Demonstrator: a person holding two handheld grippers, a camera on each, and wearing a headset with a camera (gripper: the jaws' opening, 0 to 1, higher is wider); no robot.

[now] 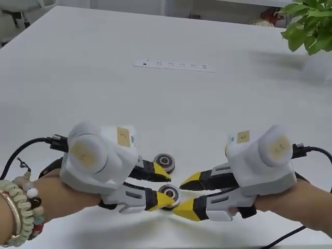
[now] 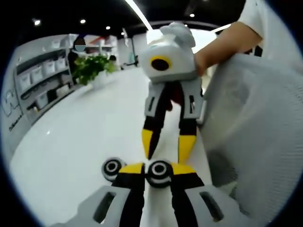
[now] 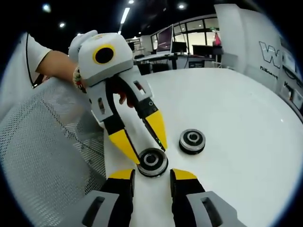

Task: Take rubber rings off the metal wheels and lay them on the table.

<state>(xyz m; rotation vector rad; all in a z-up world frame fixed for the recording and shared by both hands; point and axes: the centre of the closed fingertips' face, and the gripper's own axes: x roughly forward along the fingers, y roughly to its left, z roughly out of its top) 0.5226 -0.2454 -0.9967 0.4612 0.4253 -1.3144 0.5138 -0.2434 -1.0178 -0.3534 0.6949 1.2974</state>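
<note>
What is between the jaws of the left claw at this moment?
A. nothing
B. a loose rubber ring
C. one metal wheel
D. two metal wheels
C: in the left gripper view the yellow tips of the left claw sit against both sides of one metal wheel, while the second wheel lies apart from it on the table.
</note>
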